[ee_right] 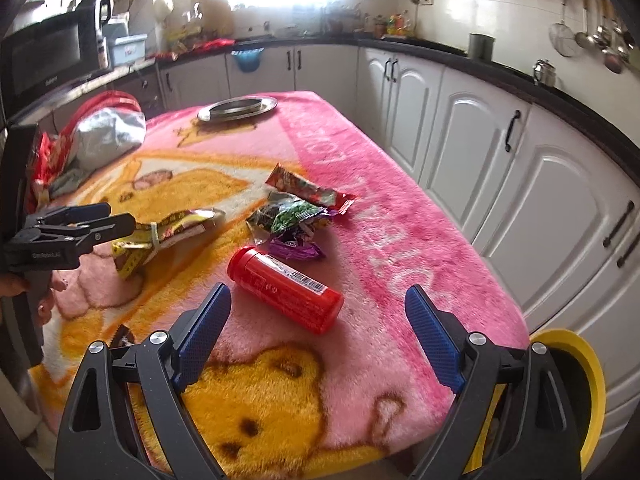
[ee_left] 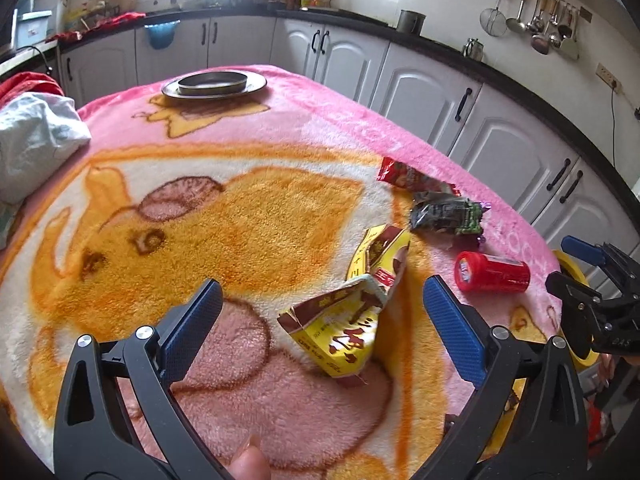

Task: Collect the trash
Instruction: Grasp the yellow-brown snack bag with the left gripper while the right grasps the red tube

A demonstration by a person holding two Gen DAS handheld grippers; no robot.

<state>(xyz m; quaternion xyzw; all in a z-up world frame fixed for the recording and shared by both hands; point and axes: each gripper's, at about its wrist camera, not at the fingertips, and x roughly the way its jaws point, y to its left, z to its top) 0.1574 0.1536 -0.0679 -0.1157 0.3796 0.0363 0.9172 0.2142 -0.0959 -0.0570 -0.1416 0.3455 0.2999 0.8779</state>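
The worktop under the pink and yellow plush blanket [ee_right: 400, 216] lies bare along its pink border beyond the red plastic canister [ee_right: 286, 289]. Left of the canister, the torn yellow and brown paper packet [ee_left: 352, 308] blocks the way; behind the canister crowd the dark green foil wrapper [ee_right: 294, 216] and the red snack wrapper [ee_right: 308, 190]. The steel plate [ee_left: 214, 85] sits well behind, open blanket between.
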